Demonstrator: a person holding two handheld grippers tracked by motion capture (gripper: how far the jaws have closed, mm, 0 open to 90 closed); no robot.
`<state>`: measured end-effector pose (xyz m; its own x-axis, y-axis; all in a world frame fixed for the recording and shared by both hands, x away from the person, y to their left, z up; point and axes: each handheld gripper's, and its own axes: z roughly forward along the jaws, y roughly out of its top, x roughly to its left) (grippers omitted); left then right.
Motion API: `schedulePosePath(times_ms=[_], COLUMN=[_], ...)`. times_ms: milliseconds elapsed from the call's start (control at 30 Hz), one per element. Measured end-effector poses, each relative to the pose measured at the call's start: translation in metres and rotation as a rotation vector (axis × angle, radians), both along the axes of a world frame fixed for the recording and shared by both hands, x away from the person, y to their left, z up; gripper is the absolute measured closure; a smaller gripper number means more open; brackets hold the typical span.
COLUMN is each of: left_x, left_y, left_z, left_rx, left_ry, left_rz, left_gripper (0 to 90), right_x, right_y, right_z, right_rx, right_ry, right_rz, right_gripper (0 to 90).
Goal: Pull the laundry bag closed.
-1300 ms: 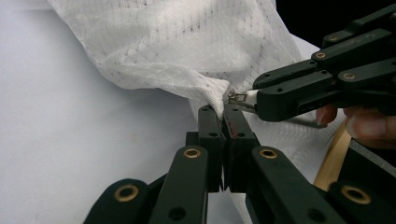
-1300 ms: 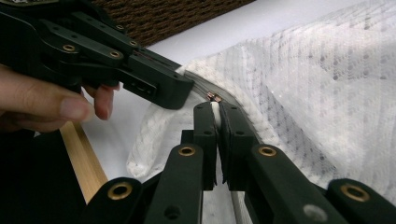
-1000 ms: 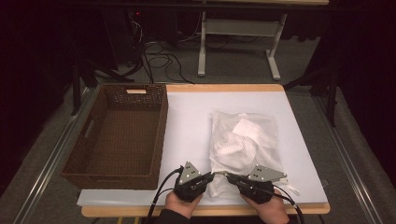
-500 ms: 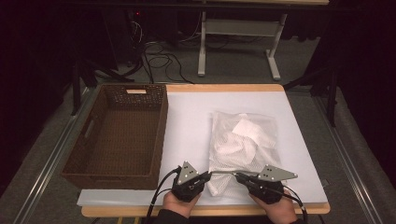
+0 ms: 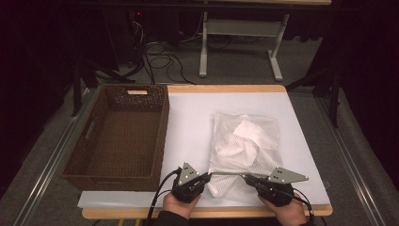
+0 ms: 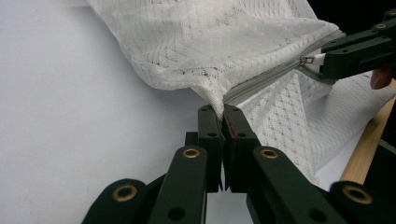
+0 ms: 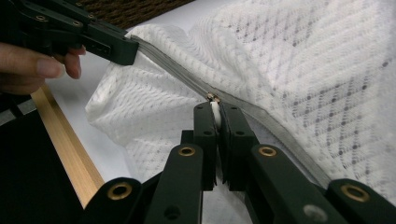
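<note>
Surface (image 5: 188,122): one, under a white sheet; it carries everything within reach of both hands.
Basket (image 5: 117,136): one, brown wicker, empty, on the left part of the surface, just beside the bag; likely waiting to receive something.
Bag (image 5: 244,146): one, white mesh, lying right of centre, its near edge lifted towards the person; something white shows inside.
Zip (image 6: 271,77): one, grey, running along the bag's near edge, pulled taut between the two tools.
Left tool (image 6: 222,112): clamped shut on the bag's corner at the zip's end, seemingly anchoring the fabric so the zip stays straight.
Right tool (image 7: 215,108): closed tight on the white pull tab (image 7: 215,112), placed to slide it along the zip.
Hands: two, one per tool, at the surface's near edge.
Count: two tools, one bag, one basket.
</note>
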<state>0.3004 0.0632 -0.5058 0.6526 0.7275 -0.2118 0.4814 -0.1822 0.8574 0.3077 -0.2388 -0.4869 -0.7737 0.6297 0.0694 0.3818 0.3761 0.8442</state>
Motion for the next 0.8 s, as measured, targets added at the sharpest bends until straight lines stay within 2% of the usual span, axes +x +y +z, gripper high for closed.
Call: schedulePosePath(times_ms=[567,800], left_x=[0.002,0.004], left_y=[0.002,0.006], left_z=[0.0,-0.001], left_rx=[0.017,0.012], left_ry=[0.007,0.021], left_rz=[0.011,0.027], left_gripper=[87.2,87.2], right_x=[-0.004,-0.005], right_y=[-0.023,-0.045], right_z=[0.003,0.005], right_rx=[-0.002,0.009], right_ry=[0.001,0.011], right_rz=[-0.03,-0.083], right_gripper=[87.7,87.7])
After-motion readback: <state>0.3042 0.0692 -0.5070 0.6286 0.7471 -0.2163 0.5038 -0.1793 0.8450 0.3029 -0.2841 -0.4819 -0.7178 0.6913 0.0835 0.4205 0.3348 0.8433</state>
